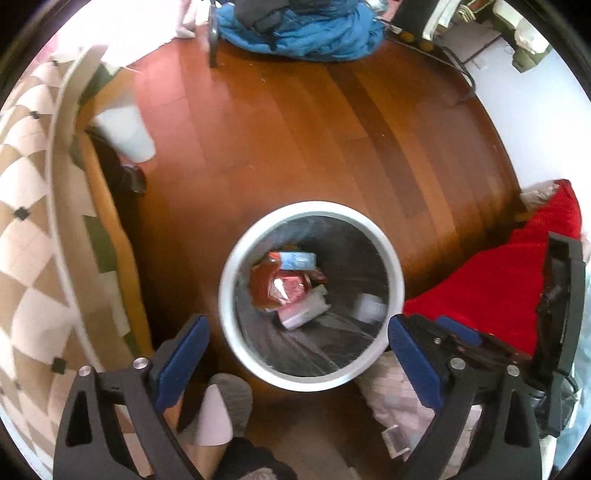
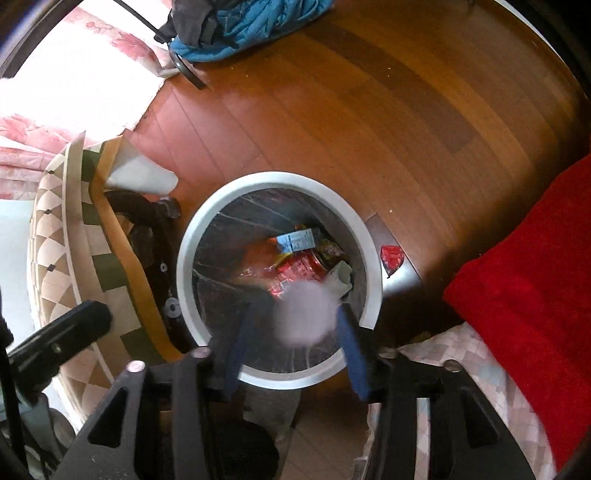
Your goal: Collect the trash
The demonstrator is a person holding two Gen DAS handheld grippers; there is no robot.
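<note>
A round white-rimmed trash bin (image 1: 312, 206) with a dark liner stands on the wood floor and holds red and blue wrappers (image 1: 288, 280). My left gripper (image 1: 299, 350) is open and empty above the bin's near rim. In the right wrist view the same bin (image 2: 279, 177) lies below my right gripper (image 2: 295, 325). A blurred pale crumpled ball (image 2: 304, 315) sits between its blue pads (image 2: 352, 354), over the bin's mouth. The pads stand apart, and I cannot tell whether they touch the ball.
A red blanket (image 1: 517, 284) lies at the right. A tiled round table edge (image 1: 33, 206) and a white cup (image 1: 127, 133) are at the left. Blue clothing (image 1: 303, 33) lies on the floor far ahead. A red item (image 2: 392, 257) lies beside the bin.
</note>
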